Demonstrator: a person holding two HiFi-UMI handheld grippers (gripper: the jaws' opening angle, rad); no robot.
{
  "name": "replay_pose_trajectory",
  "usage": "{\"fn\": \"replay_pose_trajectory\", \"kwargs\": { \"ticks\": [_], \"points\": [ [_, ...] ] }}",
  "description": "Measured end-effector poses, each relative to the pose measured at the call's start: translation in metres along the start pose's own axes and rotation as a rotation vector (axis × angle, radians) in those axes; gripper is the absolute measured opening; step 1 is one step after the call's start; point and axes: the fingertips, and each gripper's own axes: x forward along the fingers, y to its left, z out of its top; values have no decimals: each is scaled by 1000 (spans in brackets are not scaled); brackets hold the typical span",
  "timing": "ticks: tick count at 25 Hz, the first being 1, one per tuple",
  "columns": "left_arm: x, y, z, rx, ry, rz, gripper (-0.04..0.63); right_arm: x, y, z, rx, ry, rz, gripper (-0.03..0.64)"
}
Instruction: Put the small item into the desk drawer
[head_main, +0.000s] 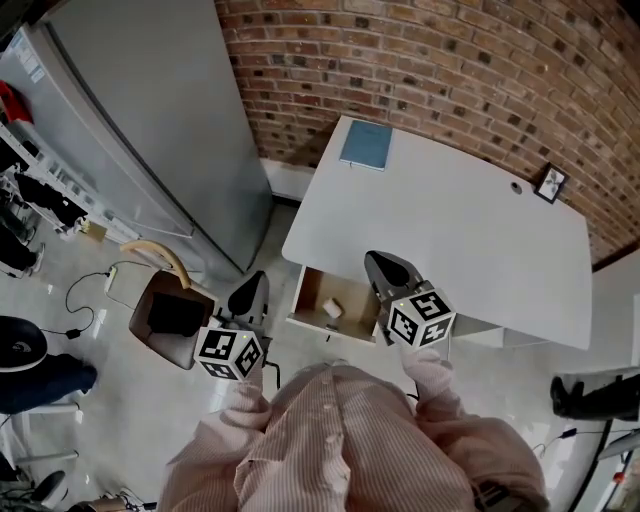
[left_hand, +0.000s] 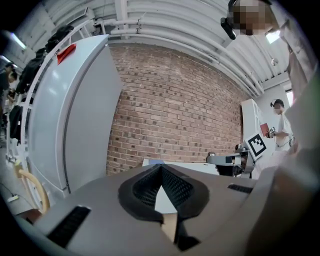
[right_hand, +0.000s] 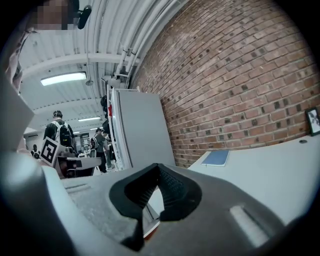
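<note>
The white desk has its drawer pulled open at the front left. A small pale item lies inside the drawer. My right gripper hovers over the drawer's right end and the desk's front edge, shut and empty. My left gripper hangs to the left of the drawer over the floor, also shut with nothing in it. In the left gripper view the left gripper points at the desk top with its jaws together. In the right gripper view the right gripper likewise shows its tips meeting.
A blue notebook lies at the desk's far left corner. A small picture frame stands at the far right, against the brick wall. A tall grey cabinet stands left of the desk. On the floor by my left gripper is a brown box.
</note>
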Motion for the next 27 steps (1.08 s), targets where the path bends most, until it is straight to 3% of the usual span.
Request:
{"fn": "replay_pose_trajectory", "kwargs": {
  "ticks": [8, 27],
  "points": [
    [-4, 4, 18, 21, -56, 23, -2, -7, -4, 23, -6, -59, -8, 6],
    [8, -4, 11, -4, -43, 30, -2, -19, -19, 21, -17, -61, -37, 6]
  ]
}}
